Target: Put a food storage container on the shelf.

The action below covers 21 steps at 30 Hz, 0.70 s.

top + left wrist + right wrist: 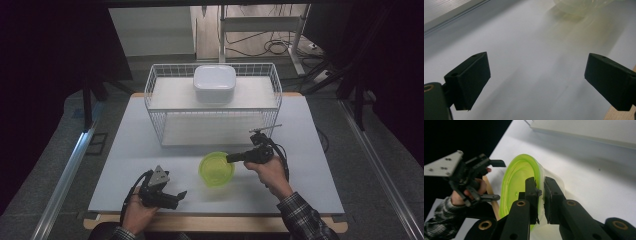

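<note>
Gripping one green bowl (pixel 216 169), two tools

Room was pretty dim, dark around the edges; the white rectangular worktop (pixel 150 150) caught soft overhead light. Left gripper view looked hazy, the translucent lime-green plastic bowl (pixel 579 6) blurred.

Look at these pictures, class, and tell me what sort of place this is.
Probably a lab or workshop bench set up for recording handling trials: a white table ringed by dark screens, loose cables on the floor behind, and a person working hand-held tools, the right tool clamped on a green bowl.
</note>
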{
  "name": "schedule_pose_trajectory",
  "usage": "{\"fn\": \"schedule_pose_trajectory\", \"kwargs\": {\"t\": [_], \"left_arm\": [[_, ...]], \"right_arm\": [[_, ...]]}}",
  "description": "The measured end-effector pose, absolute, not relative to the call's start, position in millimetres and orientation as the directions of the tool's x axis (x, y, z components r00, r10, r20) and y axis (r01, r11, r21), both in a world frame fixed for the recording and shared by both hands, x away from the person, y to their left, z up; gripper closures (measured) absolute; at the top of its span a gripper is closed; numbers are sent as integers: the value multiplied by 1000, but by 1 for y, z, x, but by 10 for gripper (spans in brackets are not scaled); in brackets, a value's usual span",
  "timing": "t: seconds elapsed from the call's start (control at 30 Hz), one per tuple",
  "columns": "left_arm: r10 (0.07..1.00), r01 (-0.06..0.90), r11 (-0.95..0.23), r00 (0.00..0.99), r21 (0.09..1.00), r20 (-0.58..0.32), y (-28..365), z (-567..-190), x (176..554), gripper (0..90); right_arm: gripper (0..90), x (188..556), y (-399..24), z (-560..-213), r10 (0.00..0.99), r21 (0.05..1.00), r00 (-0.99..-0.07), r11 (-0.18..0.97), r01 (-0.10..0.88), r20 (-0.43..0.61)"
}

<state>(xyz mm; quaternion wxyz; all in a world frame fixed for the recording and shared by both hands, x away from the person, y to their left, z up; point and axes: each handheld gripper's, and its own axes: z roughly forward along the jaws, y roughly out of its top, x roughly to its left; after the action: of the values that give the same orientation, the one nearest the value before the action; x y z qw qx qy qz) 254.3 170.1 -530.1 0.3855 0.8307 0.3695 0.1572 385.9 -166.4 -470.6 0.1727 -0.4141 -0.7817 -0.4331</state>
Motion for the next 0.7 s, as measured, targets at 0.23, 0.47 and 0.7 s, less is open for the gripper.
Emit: {"fn": "schedule_pose_trajectory", "kwargs": {"t": [0.23, 0.47, 0.7], "left_arm": [[734, 493, -432, 679, 755, -23, 170, -530, 255, 63], [734, 493, -437, 679, 752, -18, 169, -531, 255, 63], [732, 493, -439, 681, 752, -19, 169, -531, 255, 63]], "right_arm": [[806, 390, -172, -484, 538, 527, -595, 296, 797, 597], [714, 396, -175, -493, 586, 511, -577, 298, 806, 569], [709, 400, -174, -495, 574, 490, -562, 295, 820, 596]]}}
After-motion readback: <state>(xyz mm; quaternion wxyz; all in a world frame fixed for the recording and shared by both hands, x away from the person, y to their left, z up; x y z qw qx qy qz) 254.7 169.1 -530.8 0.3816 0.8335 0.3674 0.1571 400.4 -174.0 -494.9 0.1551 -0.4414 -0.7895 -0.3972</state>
